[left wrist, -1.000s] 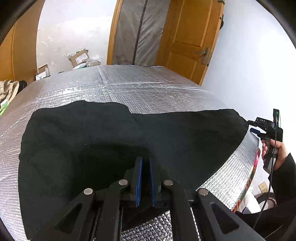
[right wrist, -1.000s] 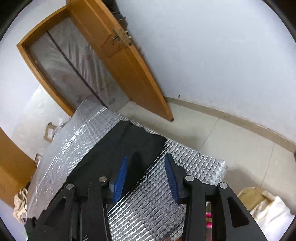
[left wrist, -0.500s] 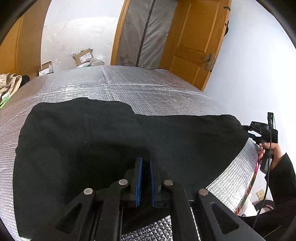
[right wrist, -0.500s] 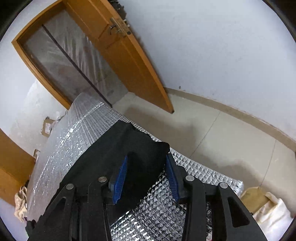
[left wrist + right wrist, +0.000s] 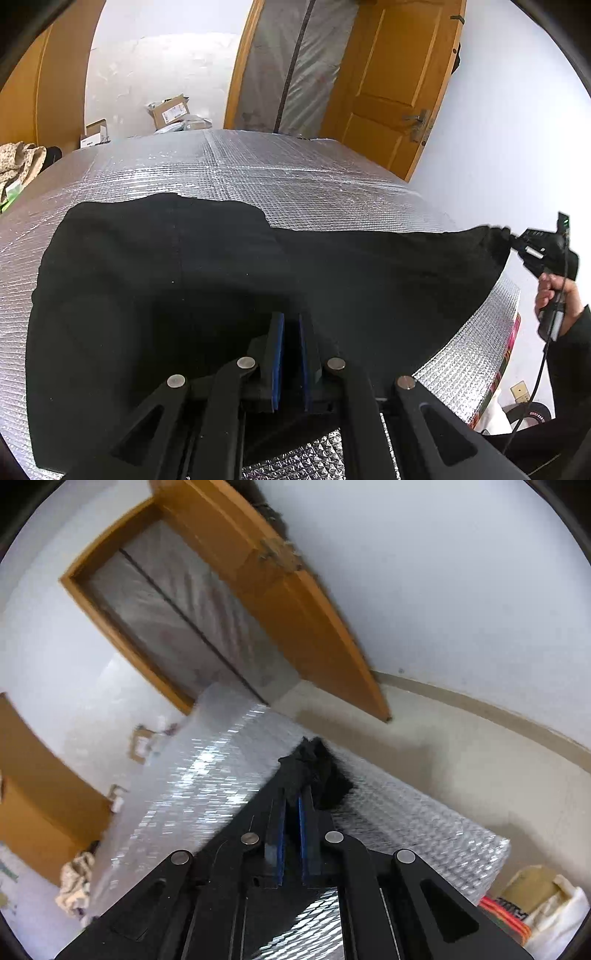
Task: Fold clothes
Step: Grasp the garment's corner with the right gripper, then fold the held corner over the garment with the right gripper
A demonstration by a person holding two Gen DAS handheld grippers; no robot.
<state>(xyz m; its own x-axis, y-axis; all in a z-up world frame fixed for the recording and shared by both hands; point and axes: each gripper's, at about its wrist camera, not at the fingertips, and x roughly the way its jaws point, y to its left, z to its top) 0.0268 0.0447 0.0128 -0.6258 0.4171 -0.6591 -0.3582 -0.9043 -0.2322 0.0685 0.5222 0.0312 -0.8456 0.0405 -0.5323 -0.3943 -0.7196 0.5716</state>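
My right gripper [image 5: 291,797] has just clamped the black fabric garment's [image 5: 221,288] far corner; left gripper [image 5: 291,325] stays clamped on its near edge, ready for folding.

white walls [image 5: 498,129], orange door [image 5: 391,92], tiled floor [image 5: 461,768]

Both wrist views look close along their tongs, sharing the foil-covered table [image 5: 295,173] and orange door [image 5: 295,602].

Garment: my black cloth [image 5: 207,280], plain, matte.
Pose: spread mostly flat across the silver bench [image 5: 258,173].
Near edge: pinched in my left claw [image 5: 291,354].
Right corner: lifted, bunched in my right claw [image 5: 291,834].
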